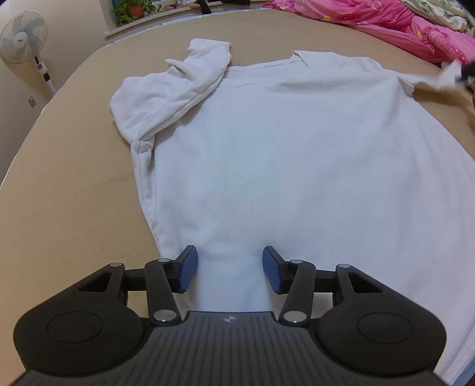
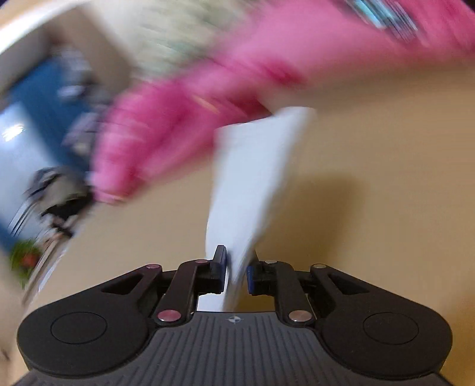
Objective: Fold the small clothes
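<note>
A white shirt (image 1: 282,148) lies spread flat on the tan bed (image 1: 74,207), collar at the far end. Its left sleeve (image 1: 178,86) is folded in over the body. My left gripper (image 1: 229,267) is open and sits over the shirt's near hem, its blue pads on either side of the cloth. My right gripper (image 2: 236,267) is shut on the shirt's right sleeve (image 2: 252,178) and holds it up off the bed. It shows at the far right edge of the left wrist view (image 1: 464,74). The right wrist view is blurred by motion.
A pink quilt (image 1: 386,20) is piled at the far right of the bed and shows blurred in the right wrist view (image 2: 193,118). A standing fan (image 1: 23,38) is by the wall at the left. Potted plants (image 1: 133,9) stand on the windowsill.
</note>
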